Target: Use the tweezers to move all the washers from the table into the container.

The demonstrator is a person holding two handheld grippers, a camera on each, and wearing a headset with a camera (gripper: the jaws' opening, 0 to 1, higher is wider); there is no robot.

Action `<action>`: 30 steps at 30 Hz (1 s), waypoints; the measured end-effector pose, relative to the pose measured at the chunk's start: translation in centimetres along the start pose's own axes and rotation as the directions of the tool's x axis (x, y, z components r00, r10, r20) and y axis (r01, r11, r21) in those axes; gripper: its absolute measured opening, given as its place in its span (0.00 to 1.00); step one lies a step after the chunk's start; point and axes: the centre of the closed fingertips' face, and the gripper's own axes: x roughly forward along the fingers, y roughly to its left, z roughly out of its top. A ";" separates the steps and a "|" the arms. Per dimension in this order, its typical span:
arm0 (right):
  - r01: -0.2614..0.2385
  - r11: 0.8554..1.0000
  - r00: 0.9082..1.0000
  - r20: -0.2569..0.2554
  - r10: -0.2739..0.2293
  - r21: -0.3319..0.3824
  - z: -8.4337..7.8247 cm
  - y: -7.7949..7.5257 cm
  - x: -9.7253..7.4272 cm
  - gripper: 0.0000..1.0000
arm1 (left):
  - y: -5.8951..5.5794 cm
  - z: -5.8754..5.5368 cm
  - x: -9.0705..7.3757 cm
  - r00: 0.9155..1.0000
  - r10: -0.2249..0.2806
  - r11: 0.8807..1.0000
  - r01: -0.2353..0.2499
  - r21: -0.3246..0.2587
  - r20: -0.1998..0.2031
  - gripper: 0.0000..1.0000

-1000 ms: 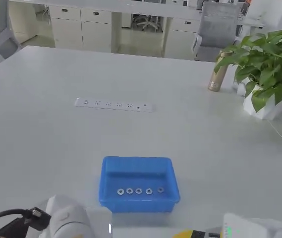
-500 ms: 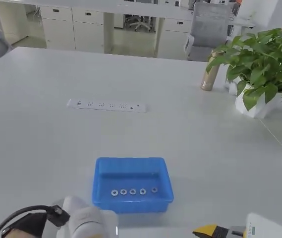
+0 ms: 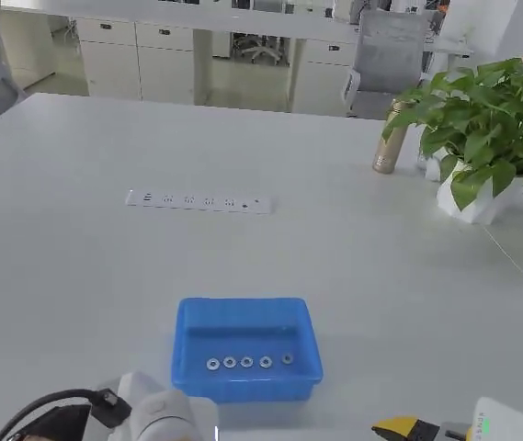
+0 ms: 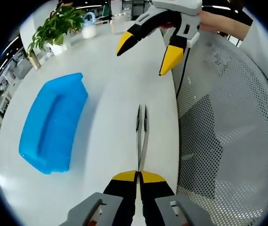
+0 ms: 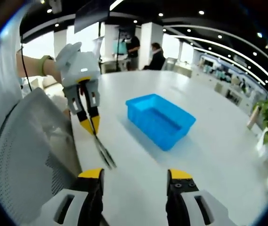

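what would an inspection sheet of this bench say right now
surface: white table, blue bin near the front edge
job's things: five washers in a row inside the bin; tweezers clamped, tips nearly closed and carrying nothing
clutter: power strip behind the bin; plant and bottle at far right
grippers: left hand-held gripper shut on the tweezers; right hand-held gripper open, holding nothing
cables: black cable at a hand-held gripper, lower left of the head view
surroundings: cabinets and an office chair beyond the table; mesh chair beside it
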 end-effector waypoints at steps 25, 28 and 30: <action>0.175 0.959 0.899 0.361 -0.248 0.224 6.4 -4.6 -6.8 0.99 | 2.9 3.4 -13.5 0.644 0.599 0.760 -0.272 -0.590 0.475 0.64; 0.183 0.958 0.893 0.370 -0.256 0.221 6.6 -4.7 -7.5 0.99 | 2.9 2.7 -15.2 0.583 0.673 0.696 -0.294 -0.655 0.454 0.73; 0.168 0.958 0.891 0.381 -0.248 0.231 6.7 -4.7 -7.7 0.99 | 2.8 2.5 -16.3 0.547 0.712 0.655 -0.293 -0.696 0.440 0.77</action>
